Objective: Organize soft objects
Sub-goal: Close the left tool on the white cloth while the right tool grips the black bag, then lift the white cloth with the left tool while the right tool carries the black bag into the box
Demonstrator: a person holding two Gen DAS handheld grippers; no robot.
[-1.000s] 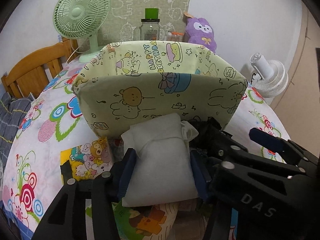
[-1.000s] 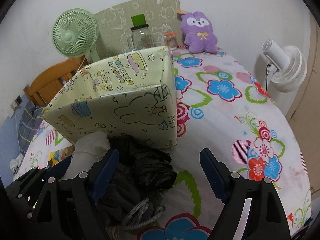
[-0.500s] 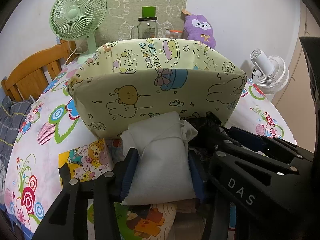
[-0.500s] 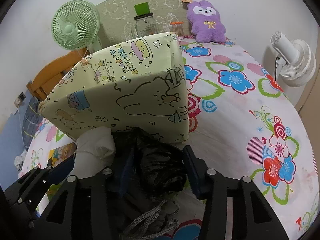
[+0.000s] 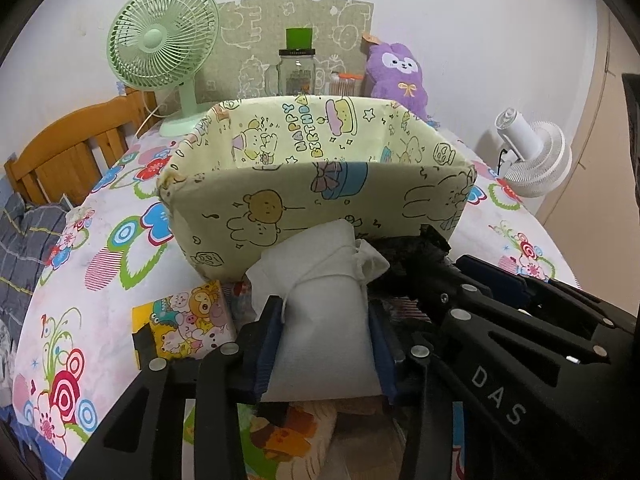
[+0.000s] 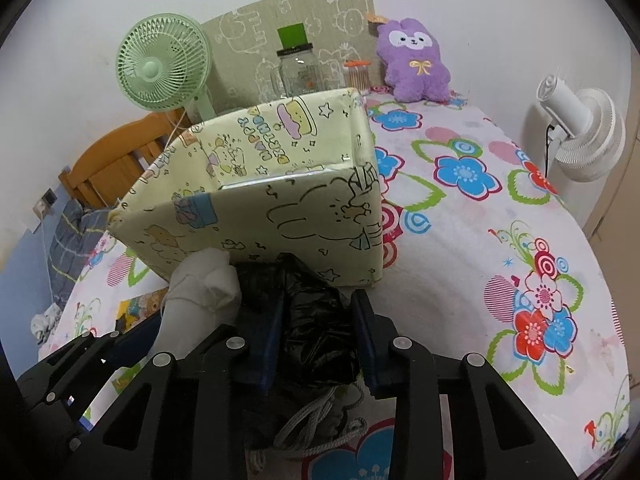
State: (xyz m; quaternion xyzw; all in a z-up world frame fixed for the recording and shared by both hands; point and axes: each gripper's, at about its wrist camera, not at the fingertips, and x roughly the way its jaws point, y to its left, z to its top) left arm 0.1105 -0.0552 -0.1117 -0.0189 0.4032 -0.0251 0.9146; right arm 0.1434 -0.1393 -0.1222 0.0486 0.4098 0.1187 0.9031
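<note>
While jaws close: left gripper (image 5: 326, 334) on white pouch (image 5: 326, 304) | right gripper (image 6: 318, 338) on black bag (image 6: 316, 320)

So since a second back we've got both sets of jaws squeezing in. Our right gripper (image 6: 318, 336) started out wide open with the crumpled black plastic bag (image 6: 316, 320) only beside its left finger; now both blue pads sit against the bag's sides and they're still closing. Our left gripper (image 5: 326, 342) was already around the white drawstring pouch (image 5: 324, 312), and its pads have narrowed in tighter on it, still closing too, pinching the pouch's sides.
</note>
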